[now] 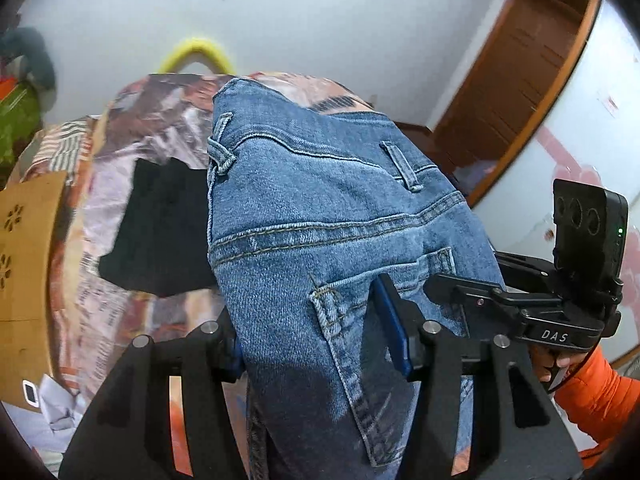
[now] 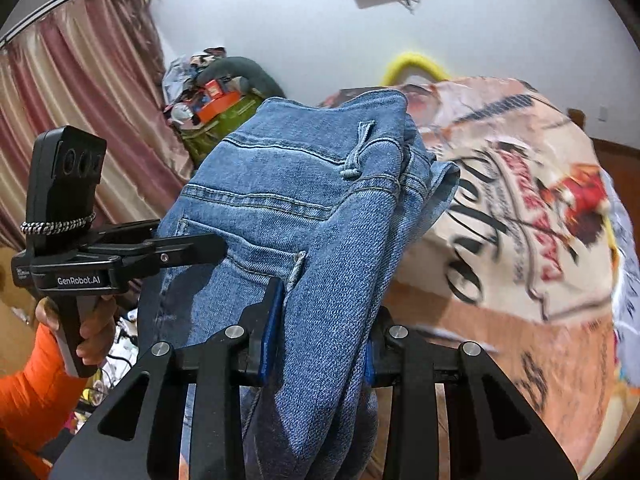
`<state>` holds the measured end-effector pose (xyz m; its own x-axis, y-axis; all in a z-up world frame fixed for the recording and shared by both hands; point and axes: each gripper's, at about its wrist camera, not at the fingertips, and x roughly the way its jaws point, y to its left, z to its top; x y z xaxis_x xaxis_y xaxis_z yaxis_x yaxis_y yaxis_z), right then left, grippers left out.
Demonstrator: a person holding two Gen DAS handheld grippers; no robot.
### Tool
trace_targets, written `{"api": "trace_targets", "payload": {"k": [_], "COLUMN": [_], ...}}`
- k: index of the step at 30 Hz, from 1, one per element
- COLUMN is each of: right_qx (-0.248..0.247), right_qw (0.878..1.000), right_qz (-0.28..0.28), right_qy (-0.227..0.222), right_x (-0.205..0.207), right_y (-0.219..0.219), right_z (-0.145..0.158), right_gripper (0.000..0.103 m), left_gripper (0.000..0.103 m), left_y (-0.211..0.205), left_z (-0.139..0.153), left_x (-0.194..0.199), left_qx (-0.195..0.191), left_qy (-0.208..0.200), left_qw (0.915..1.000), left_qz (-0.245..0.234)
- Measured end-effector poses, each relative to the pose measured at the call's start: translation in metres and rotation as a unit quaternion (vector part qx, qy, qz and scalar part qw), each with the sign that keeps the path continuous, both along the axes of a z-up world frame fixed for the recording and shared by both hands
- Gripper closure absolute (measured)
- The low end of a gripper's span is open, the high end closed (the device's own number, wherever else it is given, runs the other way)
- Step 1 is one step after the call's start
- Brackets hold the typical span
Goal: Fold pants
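**Jeans held up by both claws over the bed**

Jeans (image 1: 320, 216) lifted clear of the printed bedspread (image 2: 520, 220), waistband uppermost, legs dropping out of sight below both views. Black garment (image 1: 160, 228) lying flat on the bedspread behind, partly hidden by denim. Left claw (image 1: 320, 356) clamped on denim near the back pocket. Right claw (image 2: 320, 344) pinching a bunched side fold. Bedspread print blurred at right.

The pants (image 1: 320, 216) are faded blue denim with tan stitching; the blanket (image 2: 520, 216) is orange and cream, printed with black letters.
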<state>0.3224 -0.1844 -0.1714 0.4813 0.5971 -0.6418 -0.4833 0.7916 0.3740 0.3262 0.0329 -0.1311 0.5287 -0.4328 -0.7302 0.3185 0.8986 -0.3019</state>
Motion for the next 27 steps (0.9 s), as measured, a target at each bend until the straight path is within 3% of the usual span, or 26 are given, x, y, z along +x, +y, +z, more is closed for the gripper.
{"api": "trace_targets", "payload": {"k": [13,27], "right_qx": [-0.026,-0.061], "right_qw": [0.999,0.997], "right_qz": [0.037,0.037], "right_qy": [0.005,-0.014], "right_x": [0.098,0.194], "right_y": [0.086,0.134], "right_z": [-0.024,-0.052], "right_gripper": [0.074,0.074], "left_gripper": [0.049,0.049], "left_y": [0.089,0.127], "left_z": [-0.036,-0.086], "left_x": [0.083,0.192], "left_qx": [0.006,-0.001], "left_qy": [-0.013,-0.015], "left_qw": [0.9977,0.9943], "left_qz": [0.066,0.105]}}
